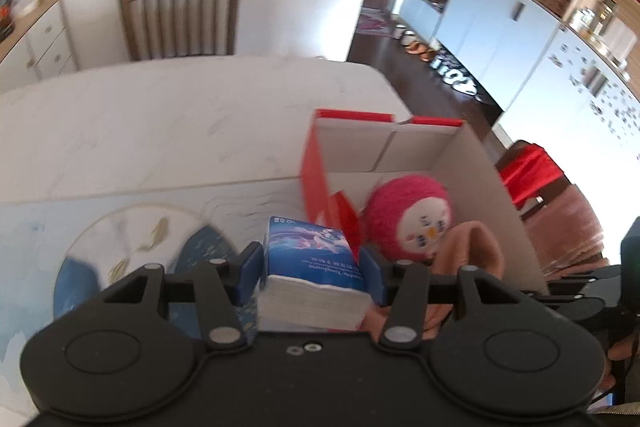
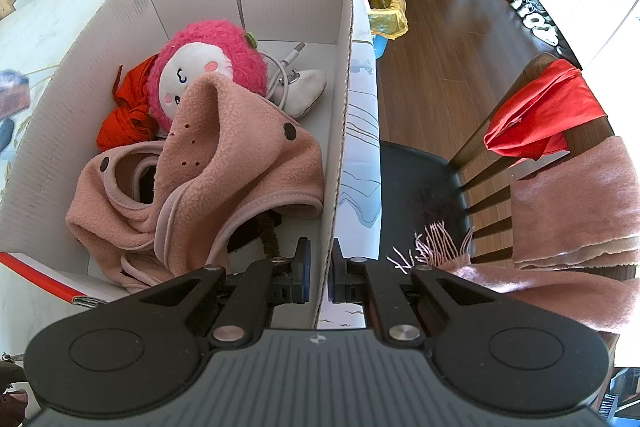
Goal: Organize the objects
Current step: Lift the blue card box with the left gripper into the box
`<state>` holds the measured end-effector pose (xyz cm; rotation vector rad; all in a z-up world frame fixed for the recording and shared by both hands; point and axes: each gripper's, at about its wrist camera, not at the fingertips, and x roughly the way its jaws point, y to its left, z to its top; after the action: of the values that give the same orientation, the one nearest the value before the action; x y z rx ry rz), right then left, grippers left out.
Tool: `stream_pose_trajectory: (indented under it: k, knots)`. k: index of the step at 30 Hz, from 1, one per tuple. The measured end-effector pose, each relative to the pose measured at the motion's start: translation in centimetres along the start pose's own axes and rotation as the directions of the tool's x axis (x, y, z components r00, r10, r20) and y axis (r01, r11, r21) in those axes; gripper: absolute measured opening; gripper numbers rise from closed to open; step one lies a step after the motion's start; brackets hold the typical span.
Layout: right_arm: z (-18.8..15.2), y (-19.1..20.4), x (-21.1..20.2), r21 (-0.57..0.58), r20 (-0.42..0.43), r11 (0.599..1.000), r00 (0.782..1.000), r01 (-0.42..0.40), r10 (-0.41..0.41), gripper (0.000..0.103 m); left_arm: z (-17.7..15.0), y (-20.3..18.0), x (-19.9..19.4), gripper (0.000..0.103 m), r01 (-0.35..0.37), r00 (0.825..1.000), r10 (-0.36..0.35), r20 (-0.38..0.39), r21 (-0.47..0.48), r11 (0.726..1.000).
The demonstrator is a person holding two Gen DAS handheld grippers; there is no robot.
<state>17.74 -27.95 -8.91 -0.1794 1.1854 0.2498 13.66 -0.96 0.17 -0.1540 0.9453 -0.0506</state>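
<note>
Blue tissue pack (image 1: 316,269) clamped in left tongs (image 1: 312,273).
Right tongs (image 2: 320,277) pinch the box wall (image 2: 340,155), near bench edge.

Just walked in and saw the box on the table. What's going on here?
A person is tidying things into a cardboard box with two handheld grippers. The left gripper holds a blue tissue pack beside the box. The right gripper is clamped on the box's side wall. Already inside are a pink plush doll, a pink fleece garment, a red cloth and a white cable.
</note>
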Motion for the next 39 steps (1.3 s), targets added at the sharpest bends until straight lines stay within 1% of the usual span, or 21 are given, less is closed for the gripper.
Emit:
stream_pose_trajectory:
  k: [5, 10, 12, 15, 19, 25, 29, 35, 39]
  knots:
    - [0.0, 0.0, 0.0, 0.000, 0.000, 1.000, 1.000, -0.001, 0.001, 0.008, 0.6, -2.9, 1.1, 0.051, 0.056, 0.998, -0.056, 0.000, 0.058, 0.997]
    - [0.0, 0.0, 0.0, 0.000, 0.000, 1.000, 1.000, -0.001, 0.001, 0.008, 1.2, -5.8, 2.5, 0.051, 0.090, 0.996, -0.089, -0.011, 0.129, 0.988]
    - [0.0, 0.0, 0.0, 0.001, 0.000, 1.000, 1.000, -0.002, 0.002, 0.008, 1.3, -6.8, 3.1, 0.051, 0.092, 0.996, -0.091, -0.010, 0.158, 0.983]
    - [0.1, 0.1, 0.1, 0.003, 0.000, 1.000, 1.000, -0.003, 0.003, 0.008, 1.1, -8.3, 4.3, 0.051, 0.079, 0.997, -0.077, -0.021, 0.194, 0.978]
    - [0.2, 0.2, 0.1, 0.005, -0.001, 1.000, 1.000, -0.005, 0.005, 0.008, 0.4, -9.5, 5.7, 0.051, 0.085, 0.996, -0.074, -0.057, 0.229, 0.970]
    - [0.2, 0.2, 0.0, 0.005, 0.000, 1.000, 1.000, -0.006, 0.006, 0.008, -1.1, -10.2, 6.9, 0.051, 0.113, 0.992, -0.094, -0.086, 0.263, 0.958]
    - [0.2, 0.2, 0.0, 0.005, -0.001, 1.000, 1.000, -0.006, 0.006, 0.008, -1.8, -10.2, 7.7, 0.051, 0.124, 0.989, -0.097, -0.111, 0.266, 0.956]
    - [0.1, 0.4, 0.1, 0.004, 0.000, 1.000, 1.000, -0.008, 0.008, 0.008, -2.8, -9.8, 9.2, 0.050, 0.136, 0.979, -0.092, -0.182, 0.249, 0.959]
    - [0.1, 0.4, 0.1, 0.003, 0.001, 1.000, 1.000, -0.009, 0.009, 0.008, -3.1, -9.9, 9.7, 0.050, 0.148, 0.972, -0.092, -0.217, 0.256, 0.955]
